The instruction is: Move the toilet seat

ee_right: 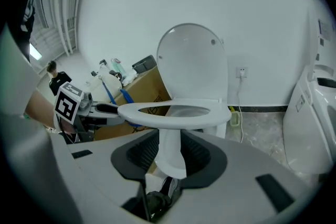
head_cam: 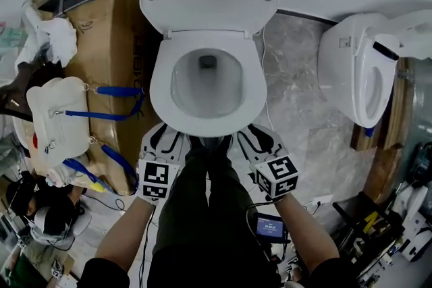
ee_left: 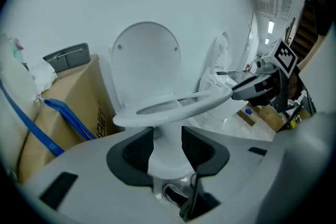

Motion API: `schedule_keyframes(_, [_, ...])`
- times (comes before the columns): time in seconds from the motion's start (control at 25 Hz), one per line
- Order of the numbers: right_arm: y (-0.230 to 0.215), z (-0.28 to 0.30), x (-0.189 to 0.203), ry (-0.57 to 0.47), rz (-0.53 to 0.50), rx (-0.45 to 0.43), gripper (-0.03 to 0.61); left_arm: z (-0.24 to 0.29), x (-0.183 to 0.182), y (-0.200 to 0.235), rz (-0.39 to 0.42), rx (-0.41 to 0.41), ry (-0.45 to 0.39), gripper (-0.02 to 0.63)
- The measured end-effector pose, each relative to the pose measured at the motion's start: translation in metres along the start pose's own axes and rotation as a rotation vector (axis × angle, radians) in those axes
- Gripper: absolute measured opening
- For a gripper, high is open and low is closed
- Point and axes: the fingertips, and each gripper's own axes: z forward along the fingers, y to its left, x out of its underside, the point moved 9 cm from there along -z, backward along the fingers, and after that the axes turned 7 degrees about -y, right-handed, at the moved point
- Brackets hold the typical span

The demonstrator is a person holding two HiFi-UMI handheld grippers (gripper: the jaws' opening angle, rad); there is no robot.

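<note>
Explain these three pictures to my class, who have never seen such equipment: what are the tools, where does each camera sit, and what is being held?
There is no robot here. A person stands over a toilet with a hand-held grasping tool in each hand. The picture from above comes from a camera on the person's head. It shows the left tongs and the right tongs just in front of the person's legs. The other two pictures come from a camera riding on each tool, looking along its jaws.

The toilet's lid stands raised. On the floor to the left are a cardboard box and a white bag, and to the right is a second toilet.

Both tongs are closed on the front rim of the toilet seat, one on each side.
</note>
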Motion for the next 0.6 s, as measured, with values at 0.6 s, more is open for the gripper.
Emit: schedule_keyframes(0.6, [0.027, -0.021, -0.038, -0.112, -0.225, 0.153, 0.147, -0.008, -0.027, -0.001, -0.038, -0.046, -0.052, 0.175])
